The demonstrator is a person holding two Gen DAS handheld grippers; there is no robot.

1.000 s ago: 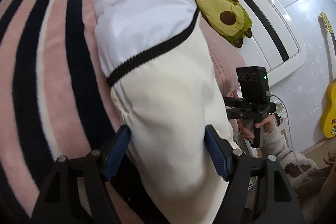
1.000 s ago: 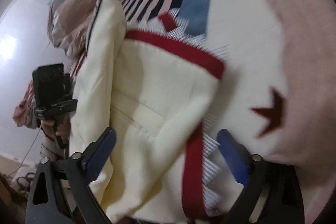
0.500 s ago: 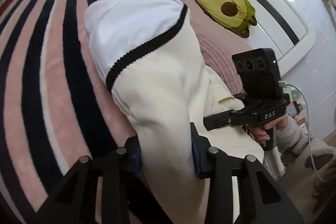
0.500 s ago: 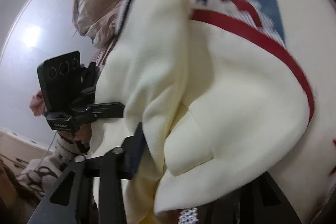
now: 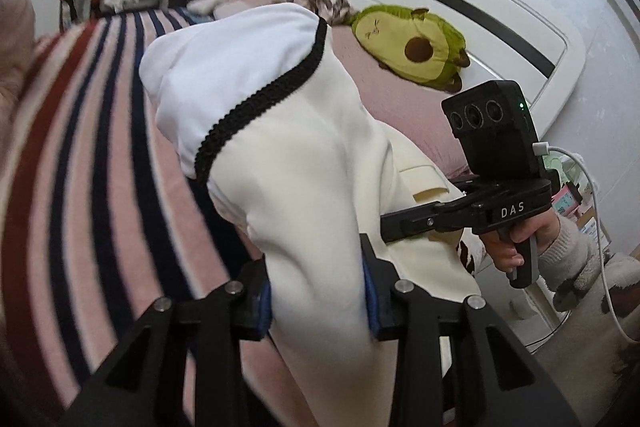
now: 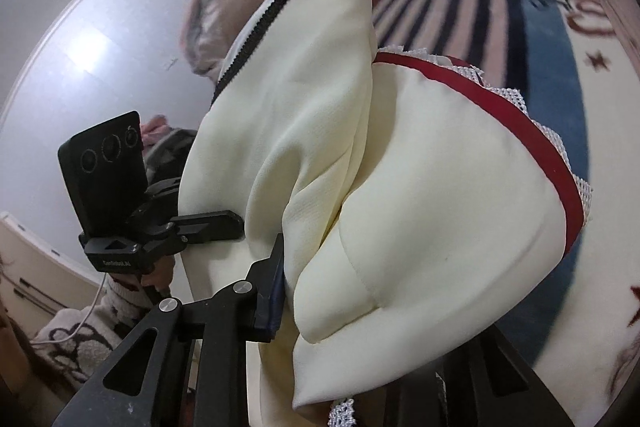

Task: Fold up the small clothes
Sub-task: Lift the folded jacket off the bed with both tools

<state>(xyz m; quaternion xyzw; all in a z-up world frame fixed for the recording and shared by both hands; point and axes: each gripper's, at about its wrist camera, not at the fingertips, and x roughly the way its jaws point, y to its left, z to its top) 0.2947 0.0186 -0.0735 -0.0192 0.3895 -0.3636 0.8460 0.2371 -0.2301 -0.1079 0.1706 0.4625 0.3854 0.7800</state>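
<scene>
In the left wrist view, we are clamping the left gripper [image 5: 318, 301] on the cream garment [image 5: 304, 187] at centre frame, above the striped bed [image 5: 80, 187]; bunched cloth may be slipping out as we lift.

In the right wrist view, the right gripper [image 6: 360, 291] is closing on the garment's red-trimmed edge [image 6: 500, 115], unseen opposite; one jaw is hidden by cloth.

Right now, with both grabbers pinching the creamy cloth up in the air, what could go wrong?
1. The left gripper pinches only a narrow bunch of the cream garment, so the cloth might slip out.
2. The right gripper is buried under the fabric and its jaws are closing, so it may catch extra layers and spoil the fold.
3. The red trim end hangs loose and could flop crooked onto the striped blanket.
</scene>
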